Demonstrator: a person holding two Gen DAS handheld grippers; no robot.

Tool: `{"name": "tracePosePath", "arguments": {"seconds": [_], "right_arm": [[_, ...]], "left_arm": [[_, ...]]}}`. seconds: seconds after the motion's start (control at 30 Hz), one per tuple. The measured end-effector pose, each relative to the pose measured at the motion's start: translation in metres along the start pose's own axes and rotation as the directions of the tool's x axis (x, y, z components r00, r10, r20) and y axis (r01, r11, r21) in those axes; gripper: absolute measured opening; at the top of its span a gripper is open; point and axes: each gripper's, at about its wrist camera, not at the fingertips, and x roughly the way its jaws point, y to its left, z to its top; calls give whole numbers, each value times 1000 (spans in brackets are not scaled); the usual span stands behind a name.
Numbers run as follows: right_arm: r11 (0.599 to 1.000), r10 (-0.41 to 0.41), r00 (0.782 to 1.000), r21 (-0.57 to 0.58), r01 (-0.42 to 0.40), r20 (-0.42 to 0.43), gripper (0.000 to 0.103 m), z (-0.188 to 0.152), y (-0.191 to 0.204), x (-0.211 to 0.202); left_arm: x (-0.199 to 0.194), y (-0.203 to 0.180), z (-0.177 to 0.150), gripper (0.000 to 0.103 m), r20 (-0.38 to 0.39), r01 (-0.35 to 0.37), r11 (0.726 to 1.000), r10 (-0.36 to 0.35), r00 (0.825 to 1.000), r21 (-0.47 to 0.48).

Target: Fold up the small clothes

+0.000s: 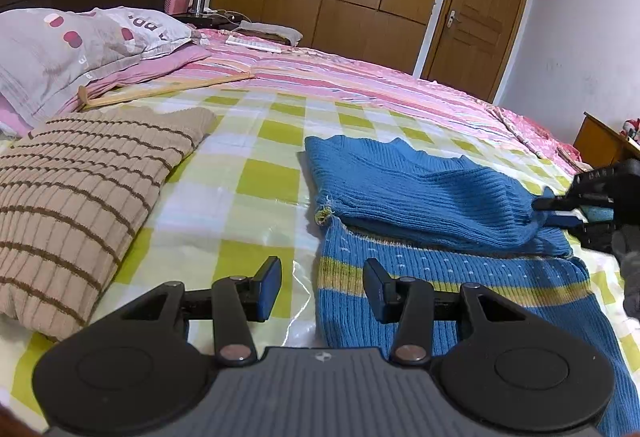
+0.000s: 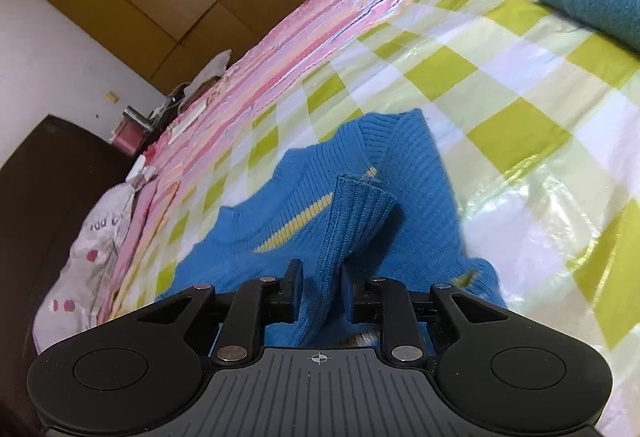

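Blue ribbed knit sweater (image 1: 432,197) was laid on bed (image 1: 248,173), partly folded. Sleeve (image 2: 356,213) was pinched by right claw (image 2: 320,293); left claw (image 1: 322,287) was held released over hem. Judged soft, light, floppy; best gripped at doubled edges.

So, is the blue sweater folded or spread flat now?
Partly folded: the blue sweater has its top doubled over the striped body, and the right tool pinches one sleeve.
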Motion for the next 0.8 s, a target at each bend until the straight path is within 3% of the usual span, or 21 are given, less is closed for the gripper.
{"name": "tracePosePath", "arguments": {"seconds": [0.07,0.13,0.27,0.33,0.43,0.47,0.57,0.7,0.8], "right_arm": [[1000,15,1000,-9,-15,20,10,7,11,-2],[998,54,996,-30,-52,67,9,14,25,-13],[979,190,953,-117,-167,234,3,16,42,-55],[984,164,952,-118,-137,260,3,8,34,-61],[997,-8,986,-73,21,168,4,-8,3,-38],[999,-30,990,-32,34,138,7,-11,-8,-33],[996,-21,994,84,12,104,12,-15,-32,-31],[998,-10,993,64,3,118,14,-5,-29,-31],[997,-3,994,75,-5,109,30,3,-22,-21]], "left_arm": [[0,0,0,49,1,-1,1000,1,1000,-3],[0,1,0,49,6,-1,1000,2,1000,-9],[-3,2,1,49,20,2,1000,-2,1000,-16],[-2,2,1,49,17,4,1000,-4,1000,-14],[-2,0,-1,49,8,4,1000,-4,1000,-4],[-3,-1,-1,49,10,3,1000,-3,1000,3],[-3,-3,-1,49,16,7,1000,-7,1000,8],[2,-4,-3,49,-5,4,1000,-4,1000,9],[4,-5,-4,49,-7,9,1000,-9,1000,13]]}}
